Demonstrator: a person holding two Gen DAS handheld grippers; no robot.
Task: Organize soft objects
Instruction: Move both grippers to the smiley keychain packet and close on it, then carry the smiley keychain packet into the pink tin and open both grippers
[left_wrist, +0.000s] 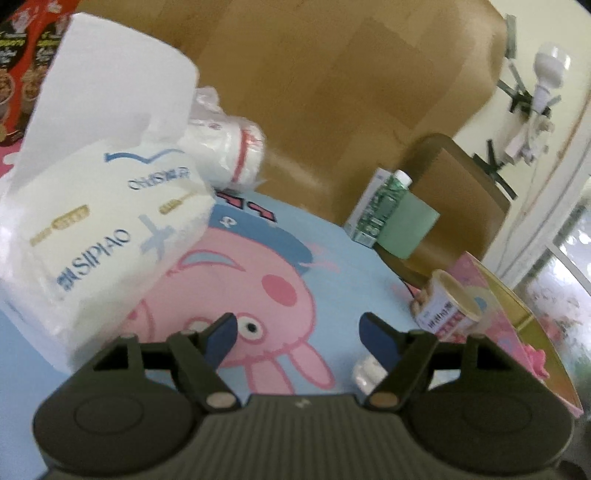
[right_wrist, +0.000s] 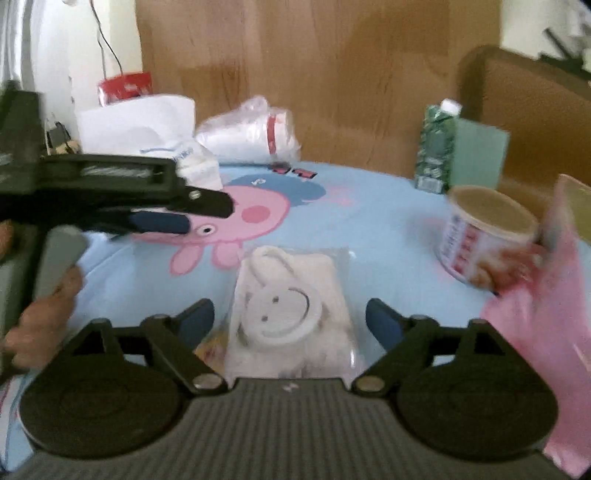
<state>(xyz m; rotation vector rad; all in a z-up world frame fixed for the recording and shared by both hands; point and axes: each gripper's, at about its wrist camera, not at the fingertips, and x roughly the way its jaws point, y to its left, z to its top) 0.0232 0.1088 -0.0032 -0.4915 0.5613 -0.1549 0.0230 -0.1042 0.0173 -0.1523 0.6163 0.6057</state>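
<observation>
A white tissue pack (left_wrist: 99, 229) marked SIPIAO lies at the left on the blue cartoon sheet, with a clear bag of white soft items (left_wrist: 225, 147) behind it. My left gripper (left_wrist: 297, 334) is open and empty over the sheet, right of the pack. In the right wrist view a clear packet with a white smiley-face item (right_wrist: 291, 314) lies between the fingers of my open right gripper (right_wrist: 290, 321). The left gripper (right_wrist: 162, 218) shows there at the left, held by a hand. The tissue pack (right_wrist: 192, 162) and bag (right_wrist: 255, 133) lie further back.
A round food tub (right_wrist: 484, 236) stands at the right next to a pink box (right_wrist: 550, 295). A green bottle (right_wrist: 436, 147) and a green block (right_wrist: 476, 155) stand at the back right. A wooden headboard (right_wrist: 332, 74) rises behind. A red box (left_wrist: 26, 55) is at the far left.
</observation>
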